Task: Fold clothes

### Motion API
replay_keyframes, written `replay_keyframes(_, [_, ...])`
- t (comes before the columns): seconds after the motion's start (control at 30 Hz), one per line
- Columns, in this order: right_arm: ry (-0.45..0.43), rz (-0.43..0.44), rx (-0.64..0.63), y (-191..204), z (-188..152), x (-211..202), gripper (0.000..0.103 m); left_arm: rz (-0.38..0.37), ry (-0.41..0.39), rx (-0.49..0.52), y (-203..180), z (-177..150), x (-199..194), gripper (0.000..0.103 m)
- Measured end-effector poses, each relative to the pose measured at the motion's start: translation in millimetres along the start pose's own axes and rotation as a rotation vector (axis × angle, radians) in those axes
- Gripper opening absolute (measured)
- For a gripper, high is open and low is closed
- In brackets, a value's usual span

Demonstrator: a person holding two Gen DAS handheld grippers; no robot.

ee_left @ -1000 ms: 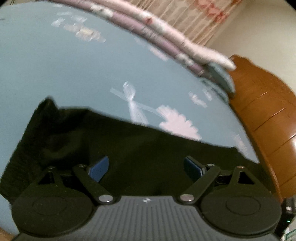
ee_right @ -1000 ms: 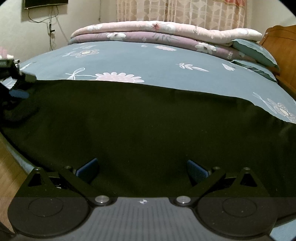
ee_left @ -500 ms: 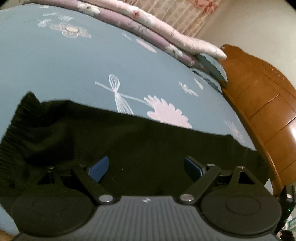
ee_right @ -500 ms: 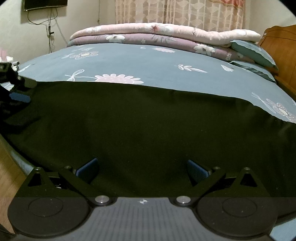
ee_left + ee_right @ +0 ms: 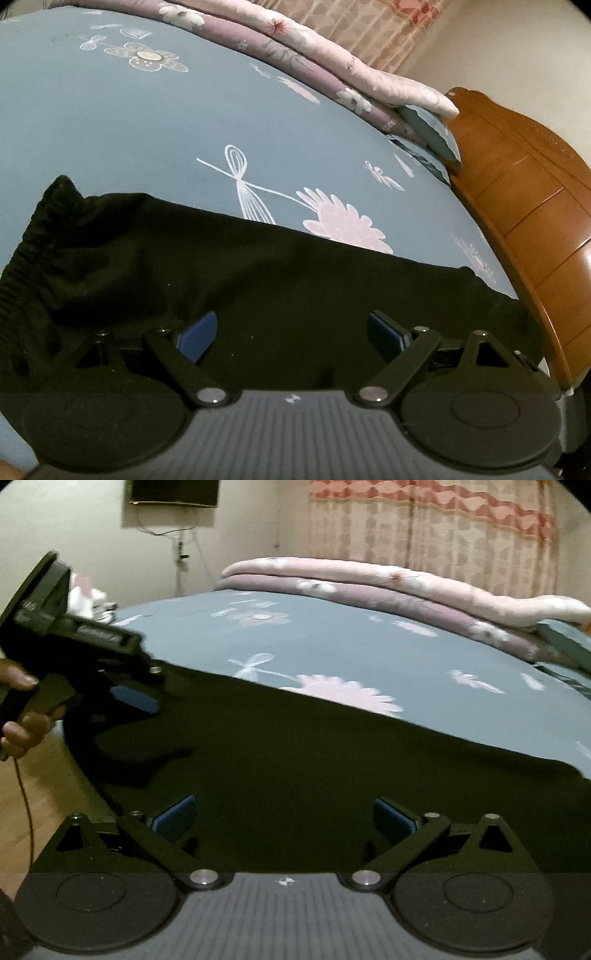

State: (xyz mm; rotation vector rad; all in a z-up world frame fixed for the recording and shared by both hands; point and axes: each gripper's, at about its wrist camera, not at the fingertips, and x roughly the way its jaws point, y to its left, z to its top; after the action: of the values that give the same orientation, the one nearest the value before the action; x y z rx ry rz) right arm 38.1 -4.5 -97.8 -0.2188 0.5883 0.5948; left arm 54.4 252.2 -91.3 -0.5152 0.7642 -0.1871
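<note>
garment: black knit garment spread flat along near edge of blue floral bed
jaws: left gripper and right gripper both wide, empty
progress: no fold visible

Dim, warm indoor light fills both views. The black garment swallows detail and reads as a near-flat dark mass. Fisheye distortion bows the bed and darkens the corners. In the right wrist view, the left tool and quilts look motion-blurred.
</note>
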Motion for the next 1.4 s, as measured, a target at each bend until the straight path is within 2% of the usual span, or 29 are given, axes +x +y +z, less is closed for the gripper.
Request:
replay_keyframes(0.13, [0.064,-0.01,-0.035,12.0,-10.1,16.0,0.103,-0.015,-0.006,-0.003,2.7,-1.8,-1.2,0.089])
replay_keyframes(0.23, [0.054,0.009,0.03,4.1,-13.9,14.9,0.103,-0.017,-0.009,-0.009,3.0,-1.6,-1.4,0.089])
replay_keyframes(0.3, [0.053,0.009,0.026,3.7,-14.0,11.4,0.103,-0.01,-0.012,-0.005,-0.4,-1.2,-2.4,0.088])
replay_keyframes(0.47, [0.042,0.032,0.015,9.5,-10.6,10.9,0.103,-0.022,-0.033,0.076,-20.9,-3.1,-7.2,0.088])
replay_keyframes(0.57, [0.048,0.054,0.012,13.4,-9.2,14.4,0.103,-0.029,-0.013,0.106,-26.4,-6.3,-2.6,0.089])
replay_keyframes(0.63, [0.051,0.055,0.007,16.1,-12.3,16.8,0.103,-0.006,0.005,0.109,-25.5,-8.6,1.4,0.089])
replay_keyframes(1.1, [0.013,0.043,0.015,18.6,-17.1,13.9,0.103,0.003,0.007,0.113,-23.3,-14.2,6.4,0.093])
replay_keyframes(1.23, [0.014,0.04,0.017,17.7,-16.3,14.4,0.103,-0.024,0.005,0.085,-22.7,-9.7,-3.2,0.093])
replay_keyframes(1.4, [0.04,0.045,0.013,17.1,-9.9,15.0,0.103,-0.079,-0.075,0.001,-12.0,4.4,-36.7,0.093])
